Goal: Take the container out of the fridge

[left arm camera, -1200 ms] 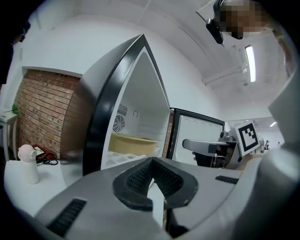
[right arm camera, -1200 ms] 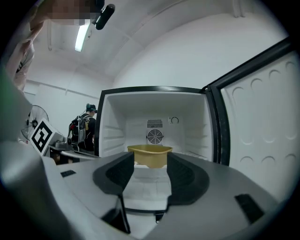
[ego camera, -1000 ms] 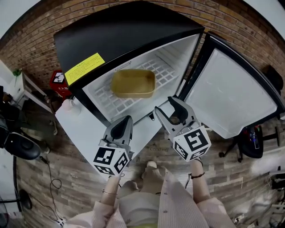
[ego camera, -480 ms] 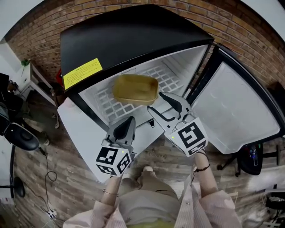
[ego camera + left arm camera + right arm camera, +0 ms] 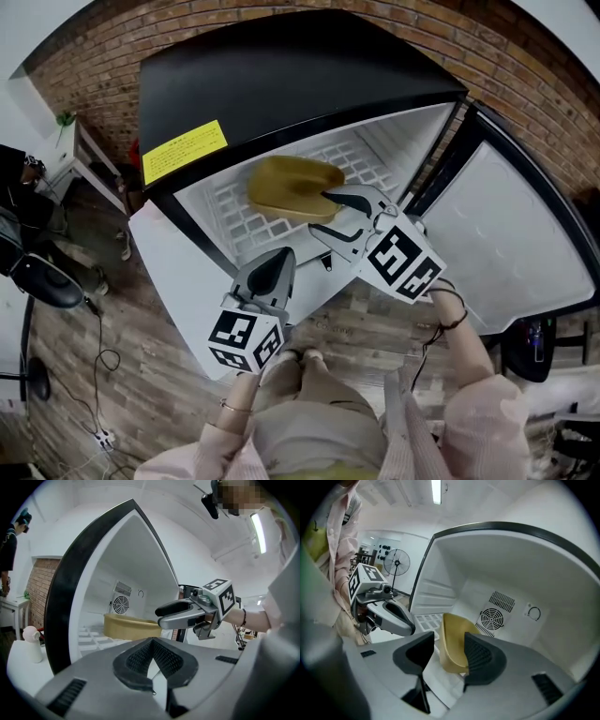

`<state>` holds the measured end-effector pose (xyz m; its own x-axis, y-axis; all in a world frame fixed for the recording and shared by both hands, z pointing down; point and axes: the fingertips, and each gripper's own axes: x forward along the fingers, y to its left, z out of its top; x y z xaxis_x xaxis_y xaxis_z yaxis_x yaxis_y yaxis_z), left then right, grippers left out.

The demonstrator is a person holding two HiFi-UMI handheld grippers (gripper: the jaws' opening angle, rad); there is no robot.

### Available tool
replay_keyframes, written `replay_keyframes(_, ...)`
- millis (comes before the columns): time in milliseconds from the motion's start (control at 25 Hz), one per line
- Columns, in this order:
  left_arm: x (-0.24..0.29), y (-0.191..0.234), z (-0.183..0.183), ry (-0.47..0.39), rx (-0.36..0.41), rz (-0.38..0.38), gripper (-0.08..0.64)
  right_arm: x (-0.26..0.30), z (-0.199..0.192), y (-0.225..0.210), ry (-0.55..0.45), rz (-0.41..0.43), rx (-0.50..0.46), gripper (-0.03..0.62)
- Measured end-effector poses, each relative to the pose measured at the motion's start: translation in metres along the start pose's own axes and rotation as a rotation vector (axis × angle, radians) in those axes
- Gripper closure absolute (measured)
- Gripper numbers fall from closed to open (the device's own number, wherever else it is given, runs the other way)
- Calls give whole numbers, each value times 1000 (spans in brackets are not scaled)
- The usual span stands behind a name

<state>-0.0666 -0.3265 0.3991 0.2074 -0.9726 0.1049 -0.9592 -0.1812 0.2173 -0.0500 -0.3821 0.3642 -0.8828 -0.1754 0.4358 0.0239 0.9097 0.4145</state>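
A shallow yellow container [image 5: 289, 186] lies on the white wire shelf [image 5: 234, 216] inside the open black fridge [image 5: 281, 75]. My right gripper [image 5: 321, 214] is open at the container's near right end; in the right gripper view the container [image 5: 453, 641] stands between its two jaws [image 5: 444, 656]. I cannot tell whether the pads touch it. My left gripper [image 5: 272, 274] is shut on nothing and hovers lower, in front of the fridge's sill. In the left gripper view its jaws [image 5: 152, 657] point at the container [image 5: 129, 626] and the right gripper [image 5: 183, 613].
The fridge door [image 5: 511, 244] hangs open at the right. A fan grille [image 5: 492, 619] sits in the fridge's back wall. A white bottle [image 5: 32, 643] stands on a white surface left of the fridge. A chair base [image 5: 37, 281] is on the wooden floor at far left.
My right gripper has moved forward and left into the fridge, from in front of the sill to the container's end. The left gripper has stayed shut near the sill.
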Motion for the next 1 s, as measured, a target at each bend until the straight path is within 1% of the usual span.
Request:
replay_keyframes(200,1,0,-2,17,-4,-20,568,10,-6,5,123,100,-92,387)
replay_keyframes(320,2,1,-2,24,-6,-30,568,14,-11,6,201,140,-130,388)
replay_keyframes(480,2,3,-1,25,-7,-38,568,21,-11,12,220,173,-135,388)
replay_keyframes(560,2,6,0,24,-9,-39,568,23,-15,17,247,194,-151,390)
replay_keyframes(640,1,7,0,24,-11,-41,568,24,-18,22,275,214,-167,406)
replay_keyframes(800,1,7,-1,24,-16,-49,568,25,-22,25,302,215,-183,421)
replay_keyframes(840,0,6,-1,22,-18,-51,568,25,-23,25,308,210,-192,452)
replay_keyframes(880,0,6,0,20,-20,-53,568,25,-23,25,312,207,-199,465)
replay_keyframes(960,-1,5,2,17,-17,-54,568,23,-23,24,317,205,-204,469)
replay_keyframes(1000,-2,5,2,17,-15,-54,568,23,-22,23,318,200,-209,485)
